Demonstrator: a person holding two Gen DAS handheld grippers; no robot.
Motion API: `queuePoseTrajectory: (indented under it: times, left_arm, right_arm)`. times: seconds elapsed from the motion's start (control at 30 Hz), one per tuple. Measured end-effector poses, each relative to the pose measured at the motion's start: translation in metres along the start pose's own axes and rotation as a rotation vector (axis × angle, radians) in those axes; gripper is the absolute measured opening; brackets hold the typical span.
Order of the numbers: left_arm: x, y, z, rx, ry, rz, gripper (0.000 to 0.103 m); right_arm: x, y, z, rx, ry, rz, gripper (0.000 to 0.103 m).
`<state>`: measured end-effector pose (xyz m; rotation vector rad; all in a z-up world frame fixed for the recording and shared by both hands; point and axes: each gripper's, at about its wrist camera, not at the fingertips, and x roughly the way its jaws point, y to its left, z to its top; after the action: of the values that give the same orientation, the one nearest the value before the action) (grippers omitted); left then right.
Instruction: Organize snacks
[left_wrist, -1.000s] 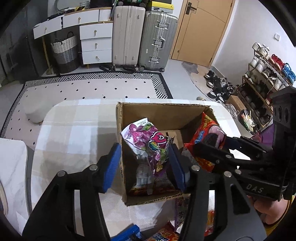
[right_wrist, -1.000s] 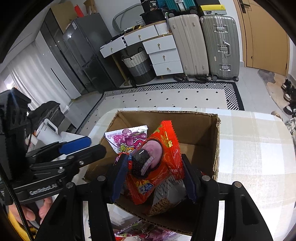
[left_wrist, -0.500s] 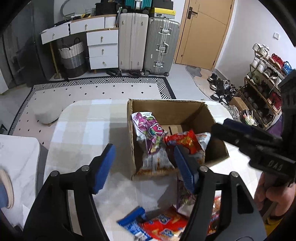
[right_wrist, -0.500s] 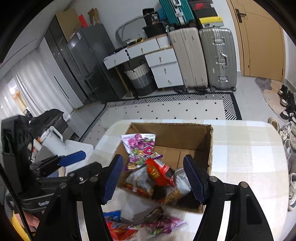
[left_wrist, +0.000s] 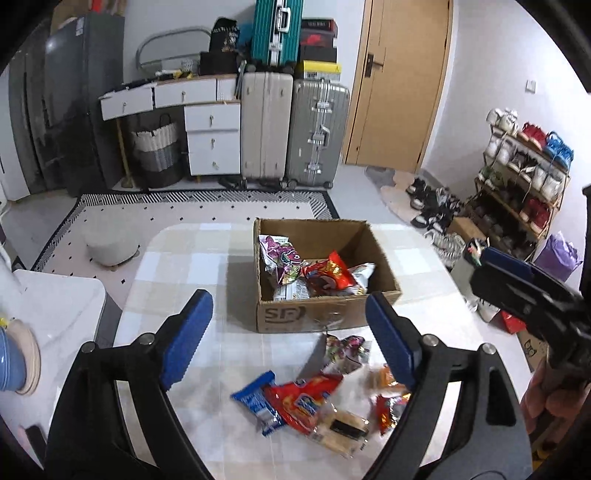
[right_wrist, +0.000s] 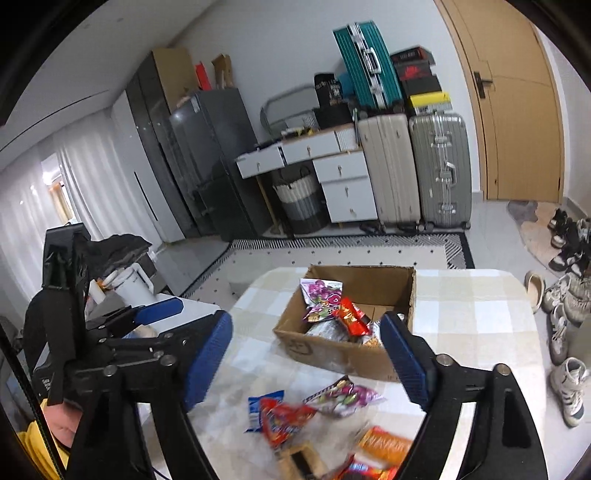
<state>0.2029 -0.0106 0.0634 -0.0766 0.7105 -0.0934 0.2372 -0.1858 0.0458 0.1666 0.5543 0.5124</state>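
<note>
An open cardboard box (left_wrist: 325, 314) (right_wrist: 343, 352) stands on the checked table and holds a purple snack bag (left_wrist: 279, 254) (right_wrist: 321, 297), a red snack bag (left_wrist: 328, 277) (right_wrist: 351, 317) and other packets. Loose snacks lie in front of the box: a red and blue packet (left_wrist: 291, 400) (right_wrist: 280, 415), a purple packet (left_wrist: 347, 349) (right_wrist: 340, 395) and an orange one (right_wrist: 384, 445). My left gripper (left_wrist: 290, 341) is open and empty, raised above the loose snacks. My right gripper (right_wrist: 306, 362) is open and empty, raised near the box's front.
The checked table (left_wrist: 184, 258) has rounded edges. A white side unit (left_wrist: 55, 306) with a blue bowl (left_wrist: 9, 360) stands at the left. Suitcases (left_wrist: 291, 129), drawers (left_wrist: 210, 140) and a shoe rack (left_wrist: 517, 177) line the room behind.
Both grippers let go of their snack bags into the box, opened wider and pulled back and up. The purple and red bags now lie in the box.
</note>
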Motion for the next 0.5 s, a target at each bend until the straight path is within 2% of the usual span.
queuePoseTrajectory:
  times: [0.1, 0.2, 0.3, 0.5]
  left_arm:
    - [-0.038, -0.006, -0.015, 0.015, -0.042, -0.001, 0.090]
    - [-0.072, -0.008, -0.033, 0.022, -0.081, 0.012, 0.102]
    - [-0.102, -0.005, -0.051, 0.011, -0.123, -0.004, 0.102]
    - [-0.138, 0.001, -0.089, 0.002, -0.140, -0.007, 0.102]
  right_arm:
    - [-0.031, 0.016, -0.015, -0.014, -0.056, 0.000, 0.094]
    - [-0.059, 0.030, -0.032, -0.022, -0.102, 0.007, 0.098]
    - [-0.081, 0.040, -0.047, -0.023, -0.143, 0.010, 0.099]
    - [-0.112, 0.043, -0.076, 0.027, -0.191, 0.026, 0.102]
